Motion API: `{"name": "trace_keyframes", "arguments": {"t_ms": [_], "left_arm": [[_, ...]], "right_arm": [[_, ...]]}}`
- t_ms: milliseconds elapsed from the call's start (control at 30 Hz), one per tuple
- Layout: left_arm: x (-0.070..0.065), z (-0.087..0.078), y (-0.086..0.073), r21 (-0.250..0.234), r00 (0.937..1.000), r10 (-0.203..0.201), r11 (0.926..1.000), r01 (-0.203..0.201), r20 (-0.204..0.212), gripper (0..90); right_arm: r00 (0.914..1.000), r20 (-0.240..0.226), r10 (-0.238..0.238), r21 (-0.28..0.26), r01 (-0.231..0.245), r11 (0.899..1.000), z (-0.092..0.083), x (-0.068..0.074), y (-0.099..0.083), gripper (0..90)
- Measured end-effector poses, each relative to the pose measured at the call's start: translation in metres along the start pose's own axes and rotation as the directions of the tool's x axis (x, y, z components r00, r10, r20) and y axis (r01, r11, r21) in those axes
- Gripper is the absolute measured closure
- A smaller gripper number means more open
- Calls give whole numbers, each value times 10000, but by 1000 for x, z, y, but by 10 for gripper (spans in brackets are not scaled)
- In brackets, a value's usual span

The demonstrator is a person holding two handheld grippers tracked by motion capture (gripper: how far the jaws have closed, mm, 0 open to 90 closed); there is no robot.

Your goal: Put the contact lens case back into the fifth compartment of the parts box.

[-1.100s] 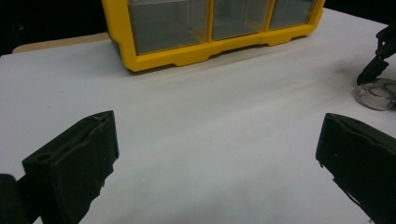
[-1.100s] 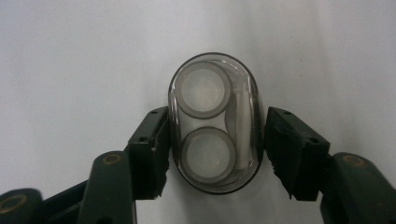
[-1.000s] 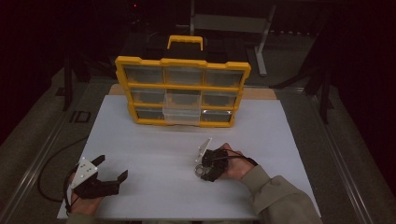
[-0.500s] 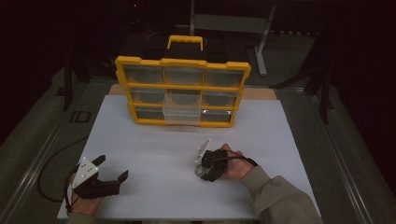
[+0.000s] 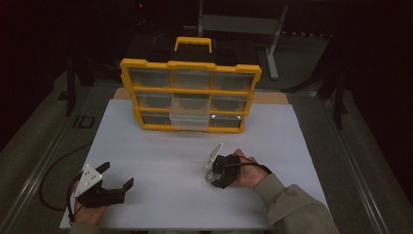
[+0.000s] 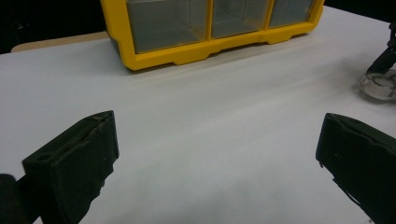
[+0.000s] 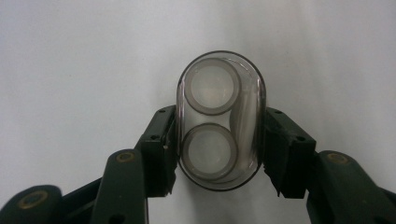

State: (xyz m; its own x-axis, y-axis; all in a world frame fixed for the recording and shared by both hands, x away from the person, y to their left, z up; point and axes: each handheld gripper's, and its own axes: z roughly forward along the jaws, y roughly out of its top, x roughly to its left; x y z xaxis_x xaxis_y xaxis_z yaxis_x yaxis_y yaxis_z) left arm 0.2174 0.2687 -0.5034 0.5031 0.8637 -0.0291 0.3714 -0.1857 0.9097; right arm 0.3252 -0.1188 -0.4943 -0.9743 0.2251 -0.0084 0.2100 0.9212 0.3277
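The right tongs (image 7: 217, 154) squeeze a small clear case (image 7: 220, 119) from both sides. Their jaws have just been closing, and the case sits between them with the black pads pressed on its long sides. The case is oval, and two round rings sit inside it, one past the other. In the high view the right tongs (image 5: 213, 171) hold the clear case (image 5: 211, 175) low over the white worktop (image 5: 160, 156), on the near side and a bit to the right of the middle. A hand (image 5: 248, 170) in a tan sleeve (image 5: 292, 207) holds these tongs.

The left tongs (image 5: 117, 178) rest at the near left corner of the worktop. Their jaws stand wide apart and nothing is between them.

A yellow box with little drawers (image 5: 190, 95) stands at the far side of the worktop, well apart from both tongs. One clear drawer (image 5: 189, 113) in its middle sticks out a bit.
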Motion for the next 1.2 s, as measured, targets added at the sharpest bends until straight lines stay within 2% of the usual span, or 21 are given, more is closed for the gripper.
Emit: {"name": "trace_keyframes", "arguments": {"t_ms": [367,533,867,1200], "left_arm": [[0,0,0,2,10000,3,10000,-3,6,1],[0,0,0,-15,10000,17,10000,-17,0,1],[0,0,0,-28,10000,11,10000,-11,10,1],[0,0,0,-4,10000,16,10000,-16,9,1]], "right_arm": [[9997,115,200,-4,-200,9998,-8,0,-1,491],[9991,365,236,-78,-234,9997,-18,0,4,491],[9987,498,88,-160,-80,9998,-29,2,11,491],[9974,716,14,-316,9,9995,-48,-2,14,491]]}}
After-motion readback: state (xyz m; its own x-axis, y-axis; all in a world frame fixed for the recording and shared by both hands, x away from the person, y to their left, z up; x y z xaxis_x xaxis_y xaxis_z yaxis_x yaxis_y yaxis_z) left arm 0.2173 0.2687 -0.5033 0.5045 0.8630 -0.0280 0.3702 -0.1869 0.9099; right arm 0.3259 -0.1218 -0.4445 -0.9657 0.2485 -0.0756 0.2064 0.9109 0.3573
